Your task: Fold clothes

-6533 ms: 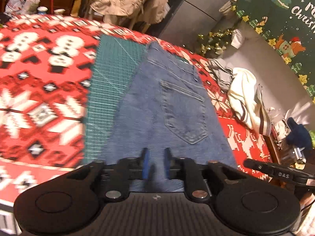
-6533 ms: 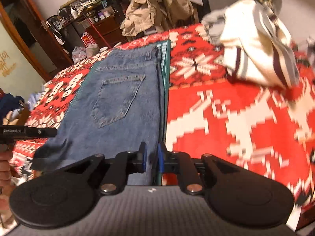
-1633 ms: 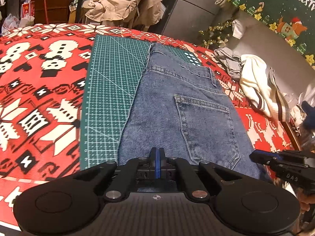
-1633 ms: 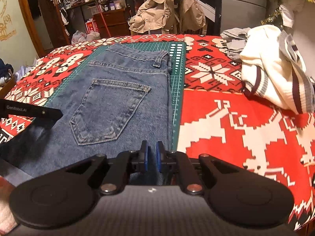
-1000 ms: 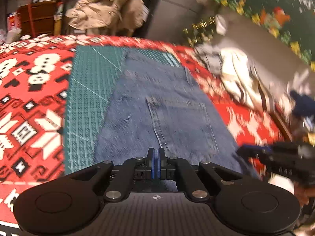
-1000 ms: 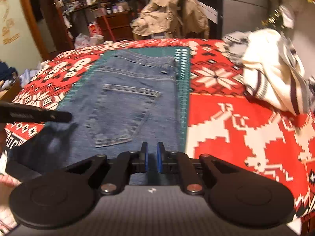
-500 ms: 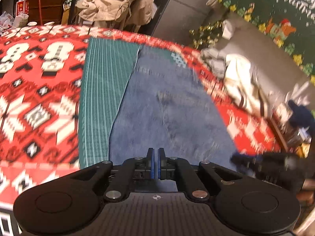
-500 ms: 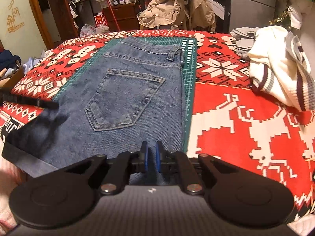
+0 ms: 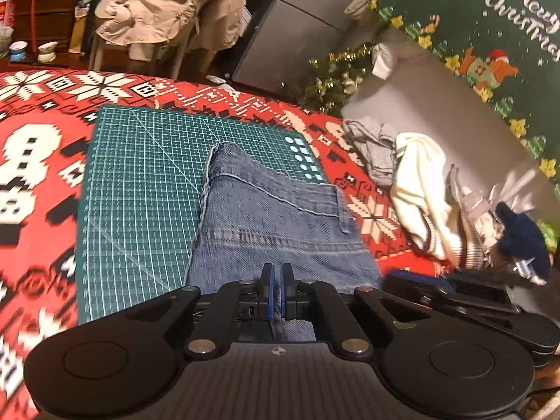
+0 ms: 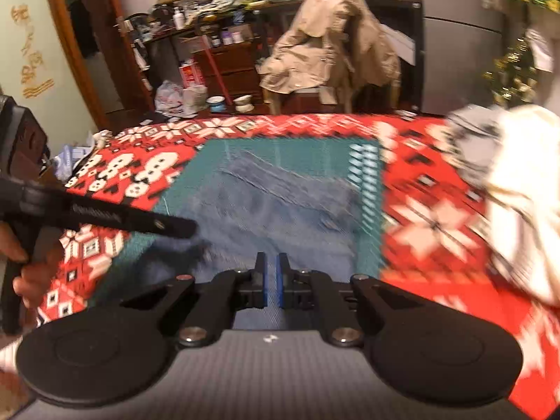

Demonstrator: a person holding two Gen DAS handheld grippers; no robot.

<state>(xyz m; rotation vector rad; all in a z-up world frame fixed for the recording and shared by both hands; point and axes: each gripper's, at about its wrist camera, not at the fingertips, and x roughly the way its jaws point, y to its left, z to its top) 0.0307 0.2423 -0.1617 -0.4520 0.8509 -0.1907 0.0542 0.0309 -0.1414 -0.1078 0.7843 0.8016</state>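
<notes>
- A red-and-white patterned cloth (image 9: 42, 175) covered the table.
- A green gridded cutting mat (image 9: 140, 189) lay flat on that cloth.
- A beige coat (image 9: 168, 10) hung draped over a chair beyond the table.
- A green "Merry Christmas" banner (image 9: 490, 28) hung at the far right.
- Gold tinsel (image 9: 336, 80) sat below the banner.
- Two small bowls (image 10: 227, 102) stood on the floor near a cluttered wooden shelf (image 10: 224, 45).
</notes>
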